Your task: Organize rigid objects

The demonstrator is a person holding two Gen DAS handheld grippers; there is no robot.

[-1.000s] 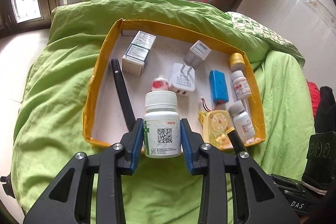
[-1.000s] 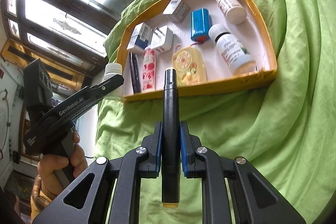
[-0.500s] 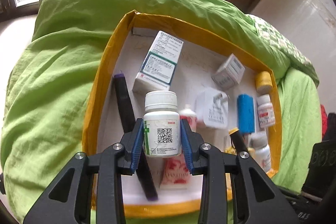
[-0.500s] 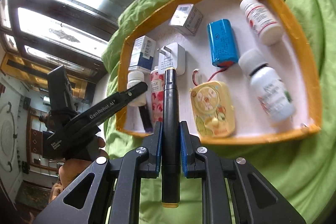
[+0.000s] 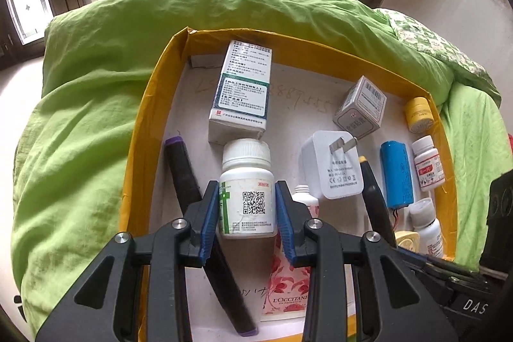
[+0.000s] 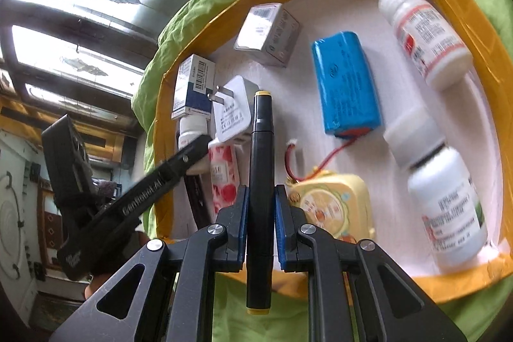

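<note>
lying across the bed: a green quilt (image 5: 96, 117), soft and uneven, so expecting anything set on it to tilt.

resting on the quilt: a shallow yellow-walled tray (image 5: 138, 149) with a white floor, already holding a tall medicine box (image 5: 240, 95), a white charger (image 5: 330, 165), a blue battery pack (image 6: 346, 85), a yellow case (image 6: 333, 207), a floral tube (image 6: 222, 175), a small grey box (image 5: 360, 111), a dark pen (image 5: 186, 181) along the left wall, and several small bottles by the right wall.

hovering over the near left part of the tray: left claw (image 5: 247, 213), gripping a white pill bottle (image 5: 247, 181) upright by its labelled body, pads on opposite sides below the ribbed cap. judging the bottle light, stiff and smooth; a hold on the straight body seeming safer than on the cap, which could turn. free floor showing between the dark pen and the floral tube, though tight.

hovering over the near edge of the tray: right claw (image 6: 259, 226), closed on a black marker (image 6: 261, 181) with yellow ends, pinched near mid-length, tip pointing forward toward the charger. judging the marker light, rigid and prone to rolling once released; laying it parallel beside a neighbour seeming best.
</note>
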